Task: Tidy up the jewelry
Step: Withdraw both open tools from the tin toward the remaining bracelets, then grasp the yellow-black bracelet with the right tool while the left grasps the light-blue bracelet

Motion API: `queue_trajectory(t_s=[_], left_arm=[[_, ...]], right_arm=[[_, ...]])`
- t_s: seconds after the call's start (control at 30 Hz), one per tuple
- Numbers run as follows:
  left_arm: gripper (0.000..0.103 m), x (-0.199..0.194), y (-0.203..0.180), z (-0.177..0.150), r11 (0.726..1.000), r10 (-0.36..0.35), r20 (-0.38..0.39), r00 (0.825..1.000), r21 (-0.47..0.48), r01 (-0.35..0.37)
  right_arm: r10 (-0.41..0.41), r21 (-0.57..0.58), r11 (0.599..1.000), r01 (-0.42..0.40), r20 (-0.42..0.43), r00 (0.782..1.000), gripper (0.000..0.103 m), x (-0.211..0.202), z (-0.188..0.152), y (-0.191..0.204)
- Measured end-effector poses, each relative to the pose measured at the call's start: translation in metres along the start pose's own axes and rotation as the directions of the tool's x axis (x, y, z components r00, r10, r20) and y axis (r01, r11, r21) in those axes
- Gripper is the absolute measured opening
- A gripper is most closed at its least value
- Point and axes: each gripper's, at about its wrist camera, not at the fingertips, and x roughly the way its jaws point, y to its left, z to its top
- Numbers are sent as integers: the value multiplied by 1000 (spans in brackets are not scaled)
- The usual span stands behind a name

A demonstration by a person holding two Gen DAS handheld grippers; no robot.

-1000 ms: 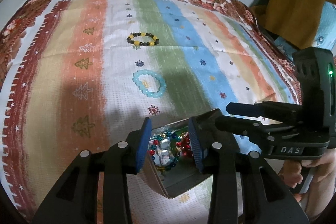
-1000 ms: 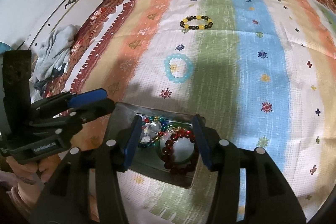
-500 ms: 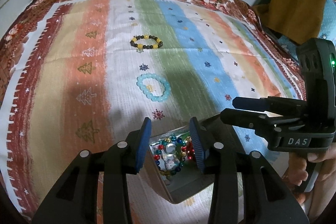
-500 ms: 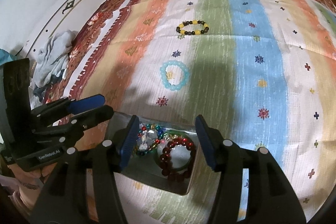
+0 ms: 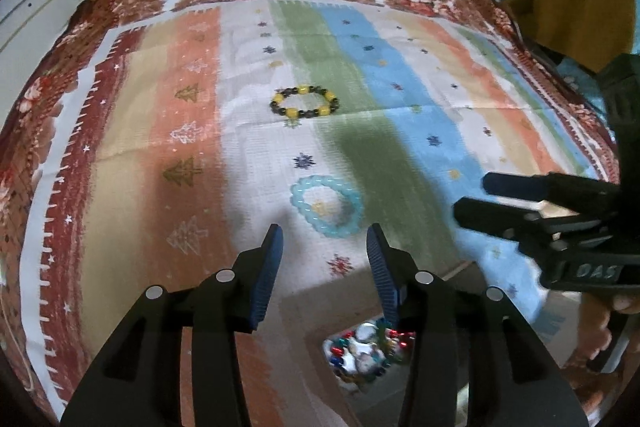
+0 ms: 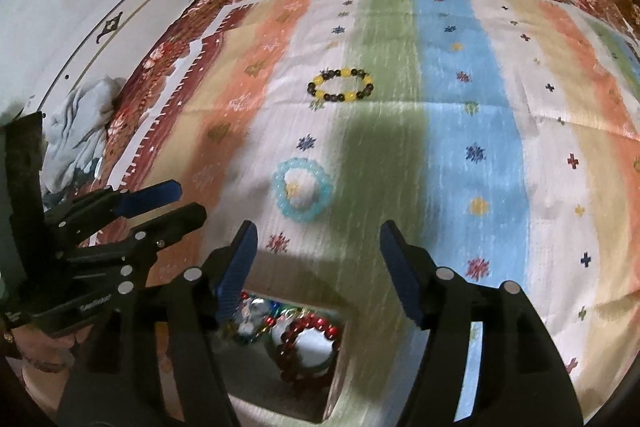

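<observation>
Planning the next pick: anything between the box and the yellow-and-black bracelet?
Yes, in both wrist views: the pale blue bracelet lies on the cloth between the box and the yellow-and-black bracelet.

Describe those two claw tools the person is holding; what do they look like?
Both are black plastic hand tools. The left gripper and right gripper each end in two fingers lined with ribbed blue pads and dotted with round silver bolt heads. White lettering marks each body, reading DAS on the right one. Each has a handle underneath.
</observation>
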Motion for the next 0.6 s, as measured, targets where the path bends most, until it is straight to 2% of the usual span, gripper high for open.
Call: queue_trajectory(t_s=[0.2,0.3,0.6], left_arm=[[45,18,0,10,999,34,-31,999,24,-33],[52,26,1,16,999,43,-40,998,30,-42],[52,58,11,26,997,76,-99,992,41,-73]], right_arm=[[-27,12,1000,27,-1,1000,64,10,15,-8],[-51,13,999,51,0,999,67,18,25,-12],[-66,42,997,67,-7,998,72,37,48,-25]])
